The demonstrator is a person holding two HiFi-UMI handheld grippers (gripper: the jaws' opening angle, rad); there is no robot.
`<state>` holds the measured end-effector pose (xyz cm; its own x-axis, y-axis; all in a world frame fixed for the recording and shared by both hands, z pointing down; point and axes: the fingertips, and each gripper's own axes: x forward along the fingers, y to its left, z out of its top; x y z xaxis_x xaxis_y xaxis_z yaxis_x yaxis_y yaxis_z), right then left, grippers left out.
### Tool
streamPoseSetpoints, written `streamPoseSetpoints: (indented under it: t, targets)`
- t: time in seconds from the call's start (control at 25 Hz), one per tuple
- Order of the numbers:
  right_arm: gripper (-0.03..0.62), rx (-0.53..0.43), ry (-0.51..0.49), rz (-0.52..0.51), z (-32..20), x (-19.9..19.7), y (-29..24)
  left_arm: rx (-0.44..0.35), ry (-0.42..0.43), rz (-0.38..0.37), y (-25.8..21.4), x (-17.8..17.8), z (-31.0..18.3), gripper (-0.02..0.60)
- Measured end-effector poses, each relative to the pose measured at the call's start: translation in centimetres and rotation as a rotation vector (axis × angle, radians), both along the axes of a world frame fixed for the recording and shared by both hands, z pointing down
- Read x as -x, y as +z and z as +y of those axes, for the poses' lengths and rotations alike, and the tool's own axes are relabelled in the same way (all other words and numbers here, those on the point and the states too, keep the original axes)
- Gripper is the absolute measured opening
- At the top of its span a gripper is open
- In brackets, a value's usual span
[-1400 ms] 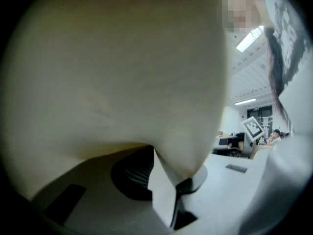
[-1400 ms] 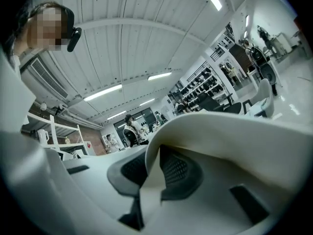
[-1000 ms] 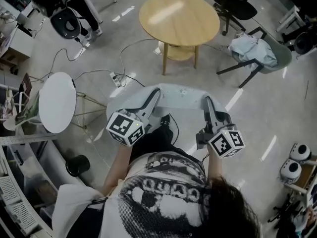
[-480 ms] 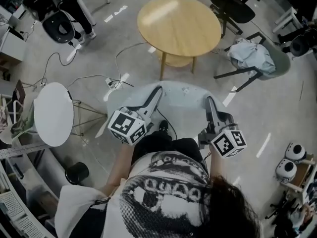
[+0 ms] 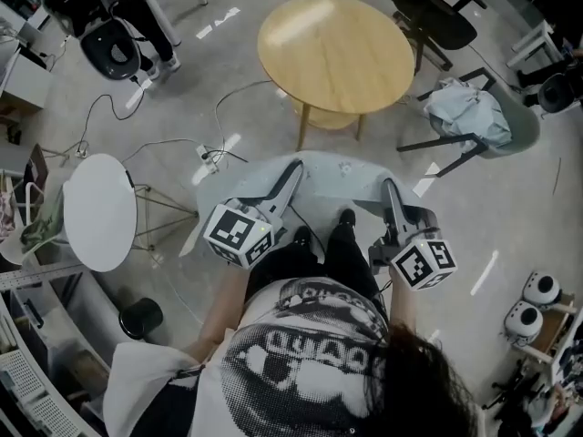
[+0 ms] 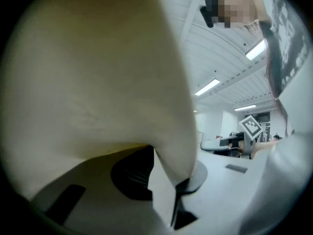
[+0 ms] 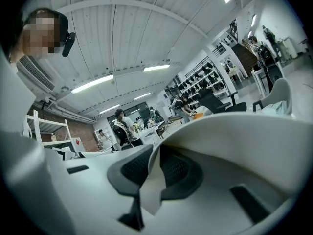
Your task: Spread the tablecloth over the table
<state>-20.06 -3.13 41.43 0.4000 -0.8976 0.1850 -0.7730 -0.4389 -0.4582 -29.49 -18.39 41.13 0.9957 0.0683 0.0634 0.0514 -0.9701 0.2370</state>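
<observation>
A pale tablecloth (image 5: 337, 178) hangs stretched between my two grippers at waist height, in front of the person's body. My left gripper (image 5: 292, 167) is shut on its left edge, and my right gripper (image 5: 389, 188) is shut on its right edge. In the left gripper view the cloth (image 6: 98, 82) billows over most of the frame, pinched in the left gripper (image 6: 181, 184). In the right gripper view a fold of cloth (image 7: 234, 131) is nipped in the right gripper (image 7: 148, 182). The round wooden table (image 5: 335, 51) stands bare on the floor ahead.
A small white round table (image 5: 98, 209) stands at the left, with a power strip and cables (image 5: 210, 157) on the floor between the tables. At the right is a chair with a heap of cloth (image 5: 470, 112), behind it a black chair (image 5: 439, 16). A black bin (image 5: 143, 304) stands at lower left.
The person has stepped forward, and a shoe now shows under the cloth. The wooden table has shifted slightly right and closer. Both grippers still hold the cloth.
</observation>
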Motion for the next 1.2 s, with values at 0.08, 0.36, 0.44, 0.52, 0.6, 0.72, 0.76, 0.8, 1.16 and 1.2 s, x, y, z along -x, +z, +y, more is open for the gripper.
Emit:
streamPoseSetpoints:
  t: [0.08, 0.36, 0.44, 0.52, 0.6, 0.72, 0.76, 0.8, 1.16, 1.2]
  targets:
    - [0.043, 0.0, -0.009, 0.003, -0.2, -0.9, 0.0, -0.01, -0.006, -0.002, -0.2, -0.8, -0.1, 0.052]
    - [0.043, -0.022, -0.065, 0.024, -1.8, -5.8, -1.3, -0.016, -0.049, 0.009, -1.5, -4.9, -1.1, 0.054]
    - [0.043, -0.036, -0.092, 0.025, -2.1, -7.7, -1.7, -0.015, -0.069, 0.017, -1.9, -6.4, -1.3, 0.054]
    - [0.043, -0.056, -0.131, 0.021, -2.9, -9.9, -2.1, -0.017, -0.103, 0.022, -2.3, -8.2, -1.7, 0.053]
    - [0.043, -0.066, -0.171, 0.014, -3.7, -12.3, -2.3, -0.014, -0.141, 0.022, -2.6, -10.1, -2.2, 0.052]
    - [0.043, -0.075, -0.221, -0.003, -4.6, -16.4, -2.5, -0.008, -0.185, 0.022, -2.8, -13.6, -2.6, 0.052]
    - [0.043, -0.081, -0.236, -0.004, -4.9, -17.8, -2.7, -0.008, -0.197, 0.025, -2.9, -14.9, -2.7, 0.052]
    - [0.043, -0.087, -0.25, -0.002, -5.0, -19.3, -3.0, -0.011, -0.209, 0.03, -3.0, -16.2, -2.7, 0.052]
    - [0.043, -0.171, -0.374, 0.052, -7.0, -29.2, -6.0, -0.161, -0.261, 0.032, -6.5, -25.7, -4.0, 0.054]
    - [0.041, -0.183, -0.387, 0.061, -7.3, -30.1, -6.4, -0.178, -0.265, 0.04, -7.1, -26.6, -4.3, 0.054]
